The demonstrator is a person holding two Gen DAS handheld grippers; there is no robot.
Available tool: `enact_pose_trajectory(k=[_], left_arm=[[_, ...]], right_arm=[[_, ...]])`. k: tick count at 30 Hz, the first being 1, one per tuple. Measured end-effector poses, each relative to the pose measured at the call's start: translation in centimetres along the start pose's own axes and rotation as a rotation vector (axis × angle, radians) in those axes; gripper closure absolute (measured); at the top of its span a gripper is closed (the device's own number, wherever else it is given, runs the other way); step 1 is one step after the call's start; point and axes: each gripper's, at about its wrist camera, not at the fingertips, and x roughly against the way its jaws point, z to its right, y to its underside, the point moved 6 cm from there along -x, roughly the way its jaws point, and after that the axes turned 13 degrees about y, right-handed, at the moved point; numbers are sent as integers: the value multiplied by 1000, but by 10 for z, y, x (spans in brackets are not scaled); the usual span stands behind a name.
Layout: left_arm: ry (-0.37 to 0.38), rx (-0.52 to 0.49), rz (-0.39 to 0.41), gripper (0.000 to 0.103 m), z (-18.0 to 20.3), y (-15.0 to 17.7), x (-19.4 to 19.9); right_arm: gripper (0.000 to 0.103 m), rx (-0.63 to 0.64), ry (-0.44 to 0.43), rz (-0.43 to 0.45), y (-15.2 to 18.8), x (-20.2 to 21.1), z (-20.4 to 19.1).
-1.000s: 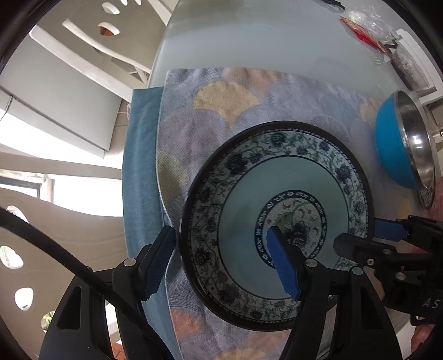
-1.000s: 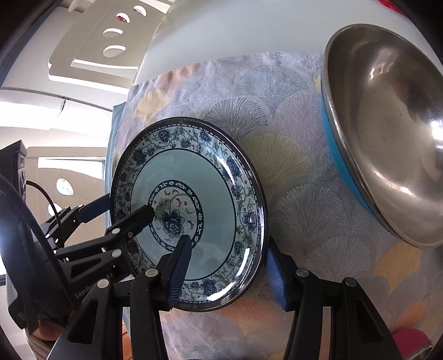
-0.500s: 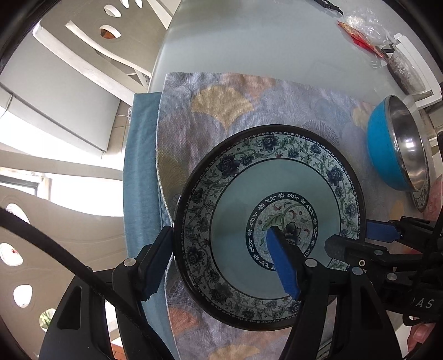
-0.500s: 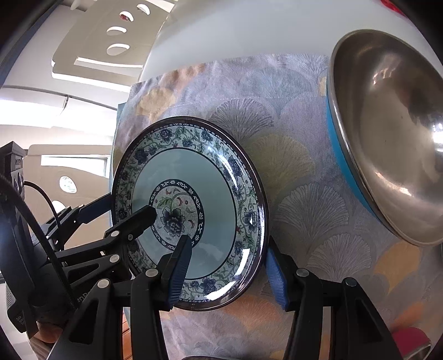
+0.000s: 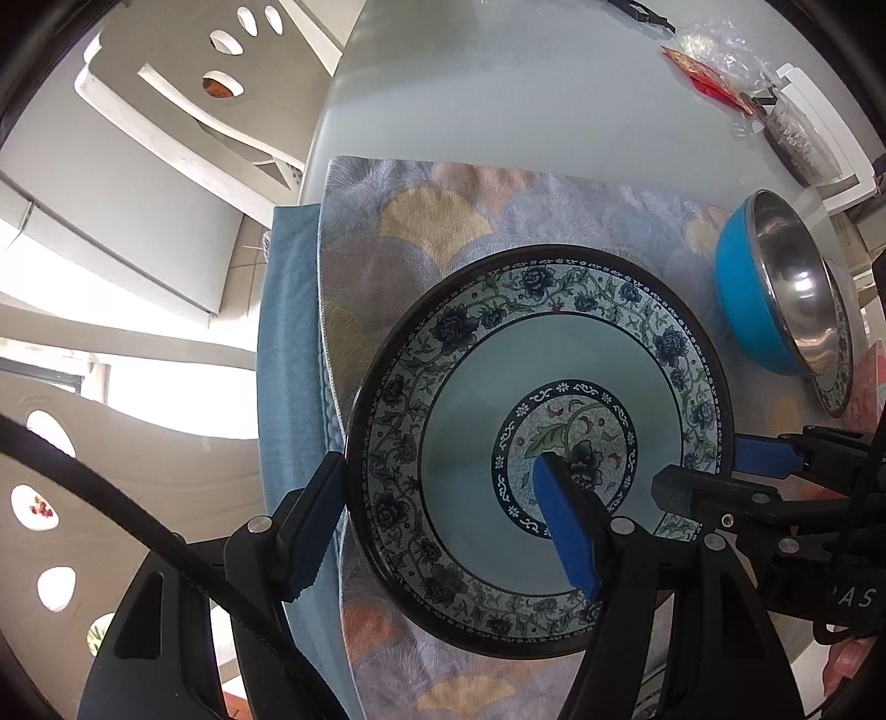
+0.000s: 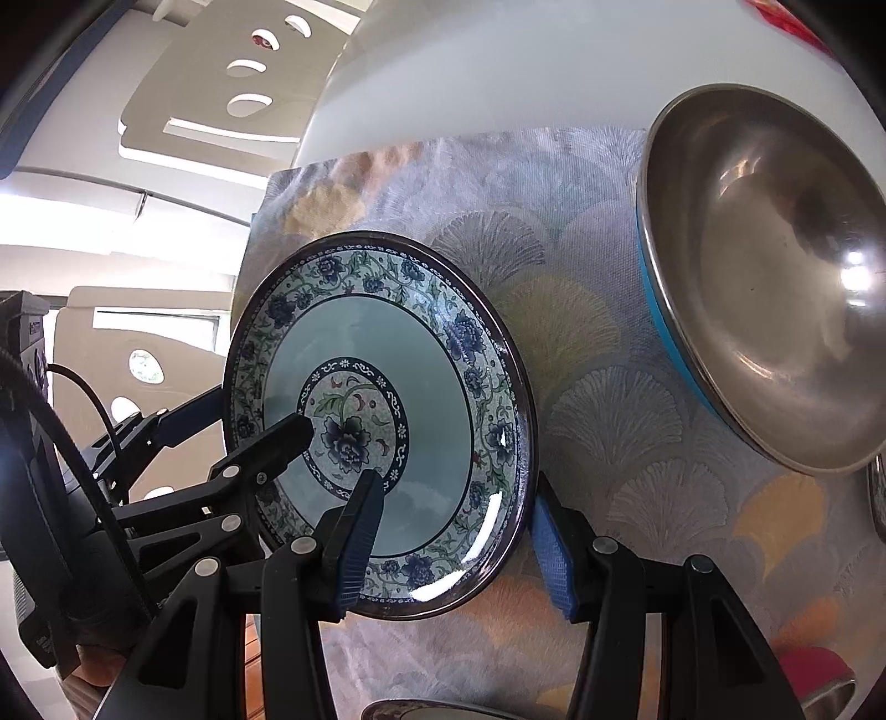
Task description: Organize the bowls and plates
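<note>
The plate is round and shallow, of glossy ceramic, with a dark rim, a band of blue flowers and green vines, a plain pale blue ring and a flower medallion in the middle. Nothing lies in it. It sits over a woven cloth printed with fan shapes in grey, yellow and orange; a plain blue cloth shows at the left edge of it. Whether the plate touches the cloth or is raised a little, I cannot tell.

To the right stands the bowl, blue outside and of brushed steel inside, empty, with bright reflections. In the left wrist view it rests on a second patterned plate, of which only the edge is seen.

The left gripper is spread wide across the plate's left rim: one blue ribbed pad is just outside the rim and the other lies over the medallion. The right gripper is also spread, across the near right rim, with one pad above the inner ring and the other outside the rim; neither pair is seen to press the plate.

The table is smooth pale glass. At its far right lies a crinkled clear bag with something red.
</note>
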Motion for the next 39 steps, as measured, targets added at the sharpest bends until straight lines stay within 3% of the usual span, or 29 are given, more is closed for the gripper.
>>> enact_pose_trajectory(k=[23,39], left_arm=[[-7,-4,45,37,18,13,29],[-24,-14,74,37,51,44,53]], right_arm=[[51,19,-16,64,18,43,3],[51,29,-4,92,59,75,13]])
